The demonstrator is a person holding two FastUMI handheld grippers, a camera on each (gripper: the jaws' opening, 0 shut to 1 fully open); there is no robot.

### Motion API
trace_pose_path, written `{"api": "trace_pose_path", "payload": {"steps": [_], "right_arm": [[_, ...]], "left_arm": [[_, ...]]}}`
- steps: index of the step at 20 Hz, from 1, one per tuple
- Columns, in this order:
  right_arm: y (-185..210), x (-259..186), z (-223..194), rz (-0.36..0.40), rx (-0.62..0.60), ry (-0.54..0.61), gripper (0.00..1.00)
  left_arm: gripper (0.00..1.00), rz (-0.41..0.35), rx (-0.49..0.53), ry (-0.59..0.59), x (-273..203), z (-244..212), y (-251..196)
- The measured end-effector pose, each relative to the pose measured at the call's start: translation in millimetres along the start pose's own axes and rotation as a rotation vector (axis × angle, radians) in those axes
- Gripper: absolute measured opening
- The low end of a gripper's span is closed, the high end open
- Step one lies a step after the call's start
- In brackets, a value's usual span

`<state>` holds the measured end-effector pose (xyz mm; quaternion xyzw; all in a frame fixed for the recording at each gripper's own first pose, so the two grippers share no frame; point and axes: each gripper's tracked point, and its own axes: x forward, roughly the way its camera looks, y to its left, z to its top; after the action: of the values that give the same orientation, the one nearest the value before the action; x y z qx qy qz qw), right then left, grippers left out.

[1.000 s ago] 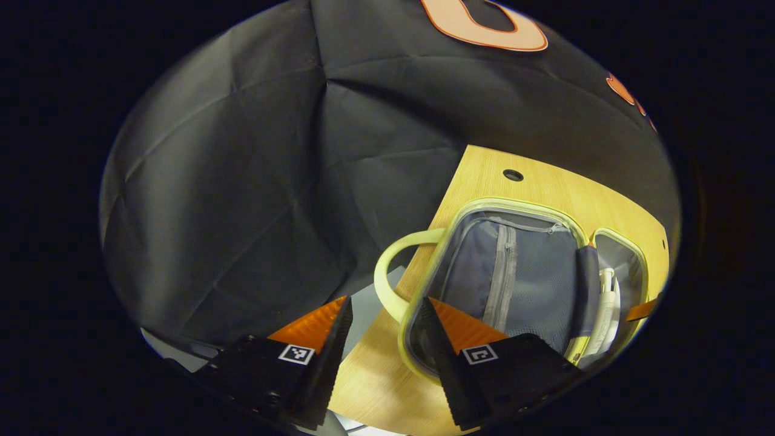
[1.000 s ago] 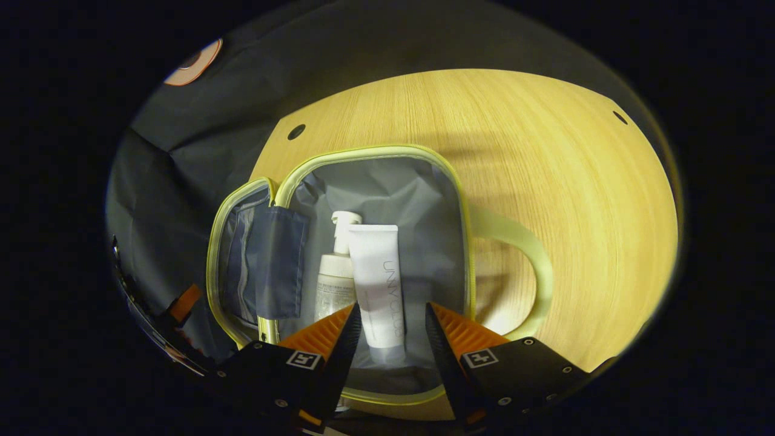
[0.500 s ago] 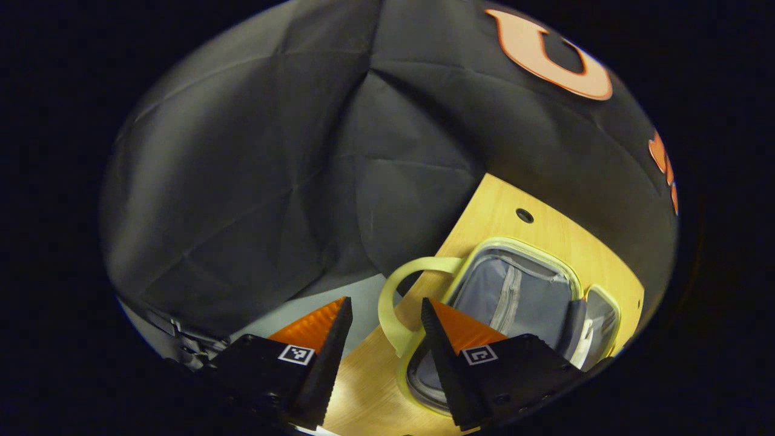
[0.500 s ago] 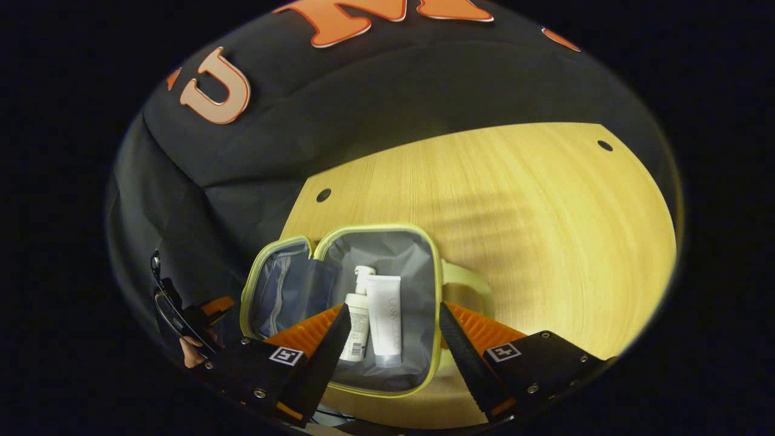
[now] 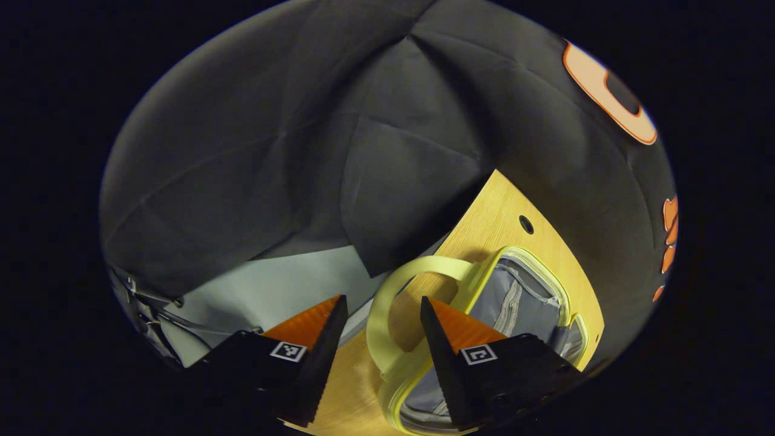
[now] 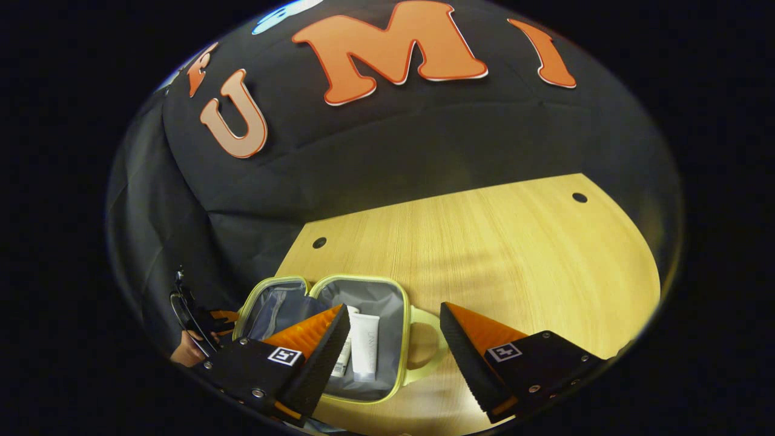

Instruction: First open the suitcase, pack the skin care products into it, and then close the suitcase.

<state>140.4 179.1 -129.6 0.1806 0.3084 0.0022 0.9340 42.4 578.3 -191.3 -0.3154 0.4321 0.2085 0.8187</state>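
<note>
Pale-green suitcase (image 6: 387,339) lies open at the desk's (image 6: 484,242) 7 o'clock corner, tube (image 6: 365,346) inside; both tongs (image 5: 380,309) (image 6: 395,318) released and empty, so careless closing may pinch the loose lining (image 5: 514,297).

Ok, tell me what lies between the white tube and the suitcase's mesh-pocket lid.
In the right gripper view, a pump bottle lies between the tube and the lid, partly hidden behind the right gripper.

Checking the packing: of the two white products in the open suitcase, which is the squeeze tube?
The white tube, lying nearer the handle; the pump bottle sits beside it, toward the other half.
</note>
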Motion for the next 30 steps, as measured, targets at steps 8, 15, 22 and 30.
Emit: {"api": "trace_pose_path", "payload": {"steps": [8, 15, 22, 30], "right_arm": [[-22.3, -23.0, 25.9, -0.046, 0.012, -0.081, 0.95], [-42.1, -33.7, 40.9, -0.092, -0.052, -0.141, 0.95], [-44.0, -40.0, 61.9, -0.067, -0.085, -0.221, 0.95], [-51.2, -54.6, 80.2, -0.067, -0.158, -0.295, 0.95]], "left_arm": [[0.22, -0.076, -0.127, 0.09, 25.6, -14.7, -5.0], [0.13, -0.055, 0.136, -0.064, -37.1, 19.8, -31.9], [0.12, -0.092, 0.197, -0.196, -109.3, 43.2, -67.6], [0.12, -0.206, 0.33, -0.323, -193.9, 35.6, -156.3]]}}
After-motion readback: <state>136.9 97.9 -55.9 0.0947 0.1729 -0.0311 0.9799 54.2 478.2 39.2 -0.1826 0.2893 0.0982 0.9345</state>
